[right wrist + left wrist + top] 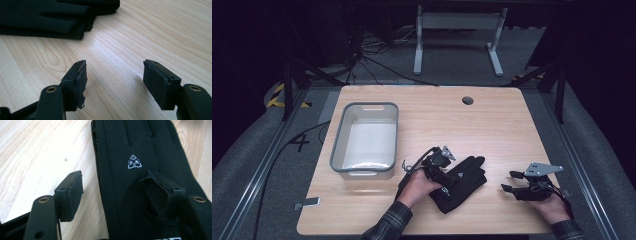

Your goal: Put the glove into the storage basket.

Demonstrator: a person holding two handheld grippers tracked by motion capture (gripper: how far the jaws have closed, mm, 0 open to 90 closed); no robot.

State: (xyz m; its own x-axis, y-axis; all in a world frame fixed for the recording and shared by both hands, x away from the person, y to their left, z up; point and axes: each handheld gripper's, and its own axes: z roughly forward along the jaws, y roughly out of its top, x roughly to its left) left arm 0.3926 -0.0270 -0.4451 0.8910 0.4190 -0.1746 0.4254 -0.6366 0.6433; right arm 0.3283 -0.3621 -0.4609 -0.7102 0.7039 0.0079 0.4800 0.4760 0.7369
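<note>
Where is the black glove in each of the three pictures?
High view: black glove lies low on the table, middle, under the left gripper.
Left gripper view: it runs down the middle and right.
Right gripper view: top left corner.
Shared landmark: the light wooden tabletop.

Lab w/ a test rig: wood table (492, 130) inside metal frame rails (257, 165), floor cables (377, 60), dark surrounds.

The tabletop (492, 125) is pale wood with smooth, faintly glossy grain. The glove (140, 150) is matt black cloth, apparently stretchy knit. The bin (338, 145) looks like translucent grey plastic. Both hand-held gripper pads (80, 77) show rough, fraying foam.
</note>
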